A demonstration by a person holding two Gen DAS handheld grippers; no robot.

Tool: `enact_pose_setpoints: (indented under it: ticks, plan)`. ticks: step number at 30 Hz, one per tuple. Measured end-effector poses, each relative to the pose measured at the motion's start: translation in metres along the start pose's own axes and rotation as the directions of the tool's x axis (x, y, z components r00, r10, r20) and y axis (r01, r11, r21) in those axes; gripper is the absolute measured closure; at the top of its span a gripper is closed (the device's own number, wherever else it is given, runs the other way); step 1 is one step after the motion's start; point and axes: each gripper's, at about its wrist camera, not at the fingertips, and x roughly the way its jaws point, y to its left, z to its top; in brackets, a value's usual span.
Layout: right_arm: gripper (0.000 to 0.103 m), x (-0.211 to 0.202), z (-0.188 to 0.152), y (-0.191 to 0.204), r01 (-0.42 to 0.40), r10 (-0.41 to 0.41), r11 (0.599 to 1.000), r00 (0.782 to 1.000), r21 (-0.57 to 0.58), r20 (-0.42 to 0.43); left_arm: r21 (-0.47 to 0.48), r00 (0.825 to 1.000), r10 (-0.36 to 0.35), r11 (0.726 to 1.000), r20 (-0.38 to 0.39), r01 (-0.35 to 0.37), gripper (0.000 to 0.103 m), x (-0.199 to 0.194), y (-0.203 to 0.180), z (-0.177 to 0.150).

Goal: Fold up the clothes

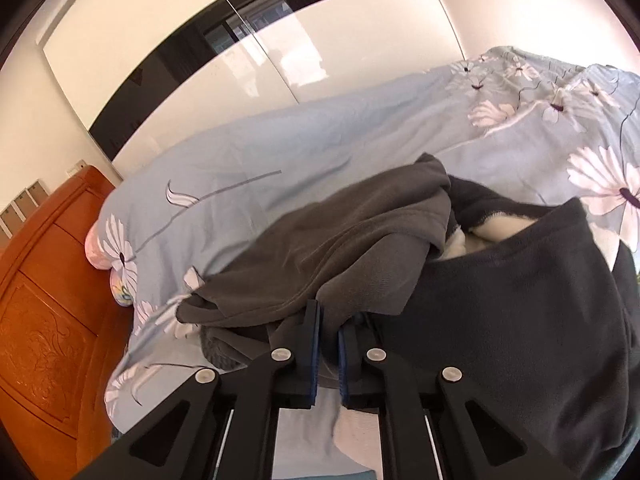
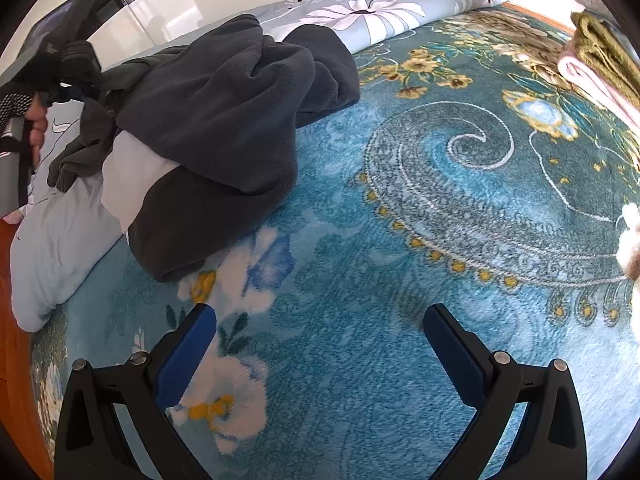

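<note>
the grey garment [image 1: 332, 232], heaped on the bed [image 2: 440, 208], is clamped by the left gripper [image 1: 328, 336]; right gripper [image 2: 320, 332] jaws are held apart; the thin pinch could be lost if tugged

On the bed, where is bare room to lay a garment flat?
The patterned teal blanket lies bare ahead of the open right gripper, between the dark grey fleece garment and the folded olive and pink cloths. Crowded: the left side, where the pale blue flowered duvet bunches.
</note>
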Motion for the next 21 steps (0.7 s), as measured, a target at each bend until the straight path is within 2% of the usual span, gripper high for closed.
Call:
enact_pose_setpoints:
  ticks: [2,5,8,12,15,18,20,21]
  plan:
    - [0.000,-0.003,-0.001,-0.001,0.000,0.000,1.000,1.000,0.000,0.004,-0.033,0.998,-0.023,0.999,0.057,0.024,0.096,-0.029,0.025,0.005]
    - [0.000,-0.015,-0.004,-0.002,-0.044,0.045,0.999,0.998,-0.013,0.036,-0.114,0.988,-0.086,0.988,0.132,0.101,0.096,-0.082,0.074,0.006]
    - [0.000,-0.036,-0.004,0.003,-0.084,0.087,0.996,0.994,-0.038,0.071,-0.182,0.966,-0.141,0.966,0.216,0.182,0.096,-0.136,0.130,-0.003]
    - [0.000,-0.077,-0.009,0.012,-0.100,0.111,0.991,0.985,-0.093,0.129,-0.174,0.913,-0.216,0.941,0.345,0.289,0.096,-0.216,0.185,-0.030]
    - [0.000,-0.106,-0.011,0.024,-0.115,0.132,0.988,0.977,-0.104,0.170,-0.158,0.860,-0.277,0.914,0.429,0.373,0.096,-0.275,0.215,-0.054]
    - [0.000,-0.139,-0.012,0.031,-0.136,0.161,0.983,0.961,-0.121,0.224,-0.169,0.806,-0.322,0.875,0.497,0.454,0.096,-0.323,0.241,-0.077]
    - [0.000,-0.167,-0.015,0.033,-0.152,0.184,0.979,0.945,-0.134,0.272,-0.181,0.784,-0.318,0.862,0.534,0.473,0.096,-0.348,0.257,-0.094]
    - [0.000,-0.180,-0.016,0.032,-0.154,0.190,0.978,0.937,-0.141,0.294,-0.191,0.782,-0.315,0.858,0.538,0.477,0.096,-0.357,0.263,-0.103]
